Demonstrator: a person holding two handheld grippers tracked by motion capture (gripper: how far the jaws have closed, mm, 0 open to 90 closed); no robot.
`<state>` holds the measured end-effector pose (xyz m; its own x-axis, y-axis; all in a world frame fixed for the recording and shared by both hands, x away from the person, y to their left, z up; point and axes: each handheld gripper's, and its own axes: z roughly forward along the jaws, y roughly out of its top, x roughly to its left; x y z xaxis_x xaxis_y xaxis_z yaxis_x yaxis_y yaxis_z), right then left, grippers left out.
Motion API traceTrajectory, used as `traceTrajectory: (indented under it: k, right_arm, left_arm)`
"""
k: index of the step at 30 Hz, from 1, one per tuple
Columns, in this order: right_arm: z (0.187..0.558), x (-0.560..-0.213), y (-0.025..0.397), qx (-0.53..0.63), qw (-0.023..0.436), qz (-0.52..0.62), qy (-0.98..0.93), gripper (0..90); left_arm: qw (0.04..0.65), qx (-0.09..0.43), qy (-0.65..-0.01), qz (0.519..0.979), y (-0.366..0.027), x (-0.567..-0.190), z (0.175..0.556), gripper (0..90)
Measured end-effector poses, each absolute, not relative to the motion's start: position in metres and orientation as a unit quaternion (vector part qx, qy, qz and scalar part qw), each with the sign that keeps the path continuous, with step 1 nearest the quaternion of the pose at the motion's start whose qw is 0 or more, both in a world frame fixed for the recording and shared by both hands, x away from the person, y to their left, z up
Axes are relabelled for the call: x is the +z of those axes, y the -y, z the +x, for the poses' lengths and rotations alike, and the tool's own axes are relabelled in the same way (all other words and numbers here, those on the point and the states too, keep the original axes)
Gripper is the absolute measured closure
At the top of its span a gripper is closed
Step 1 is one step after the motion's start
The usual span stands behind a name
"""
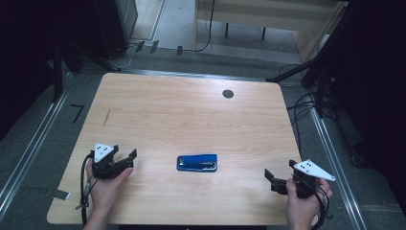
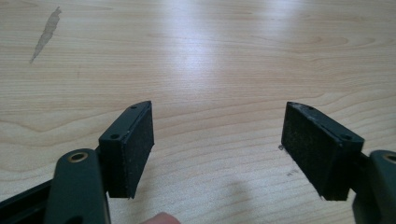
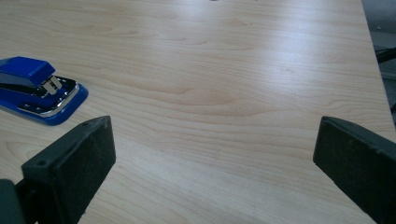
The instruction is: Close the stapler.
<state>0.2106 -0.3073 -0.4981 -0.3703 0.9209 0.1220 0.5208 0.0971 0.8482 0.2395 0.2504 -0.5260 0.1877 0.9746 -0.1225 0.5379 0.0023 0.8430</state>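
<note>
While both grippers rest low near the front edge of the wooden worktop (image 1: 191,105), a blue stapler (image 1: 197,163) lies flat between them, well apart from each. The left gripper (image 1: 125,159) has its fingers (image 2: 128,149) released, spread wide over bare wood. The right gripper (image 1: 279,176) is likewise spread and grasps nothing; in the right gripper view the stapler sits beyond and outside its left finger (image 3: 74,170).

Blue stapler (image 1: 197,163) mid-table (image 1: 191,110), between left gripper (image 1: 125,158) and right gripper (image 1: 279,175).
</note>
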Motion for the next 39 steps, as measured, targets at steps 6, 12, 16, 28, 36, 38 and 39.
traceTrajectory:
  k: [6,12,16,28,36,38,39]
  right_arm:
    - [0.210,-0.501,0.315,0.430,0.234,0.516,-0.703,0.0]
    - [0.210,-0.505,0.323,0.426,0.236,0.521,-0.701,0.0]
    - [0.209,-0.508,0.328,0.425,0.236,0.524,-0.700,0.0]
    - [0.207,-0.517,0.349,0.423,0.246,0.533,-0.691,0.0]
    - [0.207,-0.528,0.361,0.428,0.247,0.535,-0.685,0.0]
    - [0.208,-0.530,0.362,0.428,0.248,0.534,-0.685,0.0]
    - [0.209,-0.532,0.364,0.430,0.247,0.534,-0.685,0.0]
  left_arm:
    - [0.398,0.271,-0.592,0.646,-0.251,-0.526,0.239,16.1]
    - [0.394,0.281,-0.586,0.650,-0.249,-0.526,0.238,12.6]
    - [0.393,0.283,-0.585,0.651,-0.249,-0.526,0.238,11.4]
    - [0.396,0.276,-0.585,0.652,-0.250,-0.526,0.238,11.3]
    - [0.396,0.273,-0.584,0.654,-0.249,-0.526,0.239,11.4]
    - [0.398,0.271,-0.584,0.654,-0.250,-0.526,0.239,11.5]
    - [0.399,0.270,-0.586,0.652,-0.250,-0.526,0.239,11.7]
